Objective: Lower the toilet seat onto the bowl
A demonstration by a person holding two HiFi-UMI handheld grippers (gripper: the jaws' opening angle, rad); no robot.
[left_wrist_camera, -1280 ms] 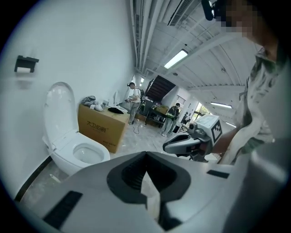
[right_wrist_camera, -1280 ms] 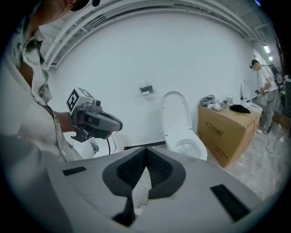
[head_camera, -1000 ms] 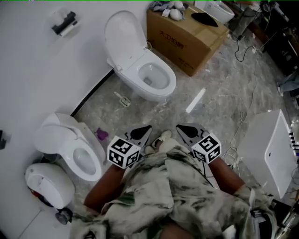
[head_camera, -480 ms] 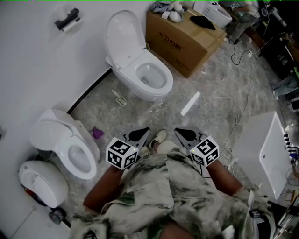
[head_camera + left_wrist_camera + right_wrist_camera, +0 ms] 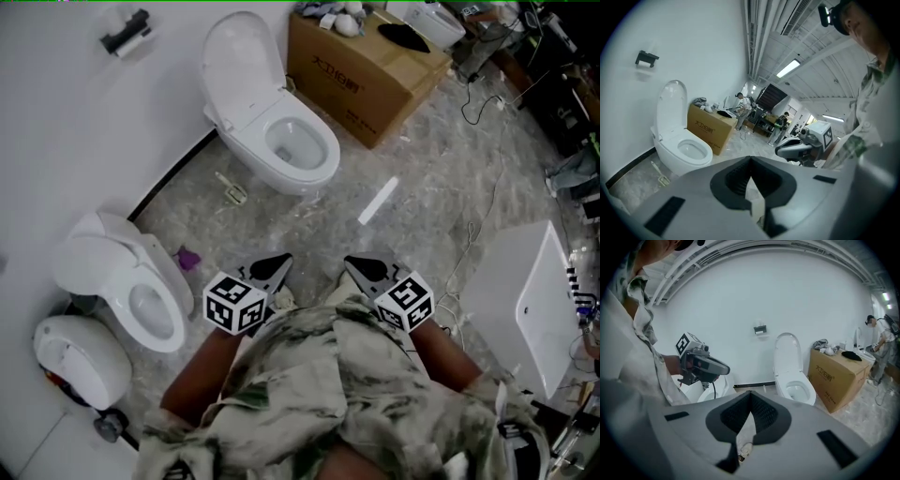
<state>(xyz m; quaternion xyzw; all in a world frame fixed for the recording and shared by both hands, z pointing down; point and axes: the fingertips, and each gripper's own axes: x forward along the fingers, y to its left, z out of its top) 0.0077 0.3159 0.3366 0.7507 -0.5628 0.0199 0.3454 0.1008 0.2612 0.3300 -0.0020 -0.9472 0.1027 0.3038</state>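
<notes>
A white toilet (image 5: 298,150) stands against the wall at the top centre of the head view. Its lid and seat (image 5: 242,58) are raised upright; I cannot tell them apart. My left gripper (image 5: 273,266) and right gripper (image 5: 360,267) are side by side close to my body, well short of the toilet. Both are shut with nothing in them. In the left gripper view the toilet (image 5: 686,151) is ahead at the left, beyond the shut gripper (image 5: 749,171). In the right gripper view the toilet (image 5: 798,389) lies ahead at the right of the gripper (image 5: 750,405).
A second white toilet (image 5: 131,292) and a round white unit (image 5: 80,361) stand at the left. A cardboard box (image 5: 367,67) sits right of the task toilet. A white panel (image 5: 530,309) lies at the right, a white strip (image 5: 378,201) and cables on the marbled floor.
Both grippers have drifted a little up and left in the head view, still shut. The toilets and the box sit slightly higher and further left in the picture.
</notes>
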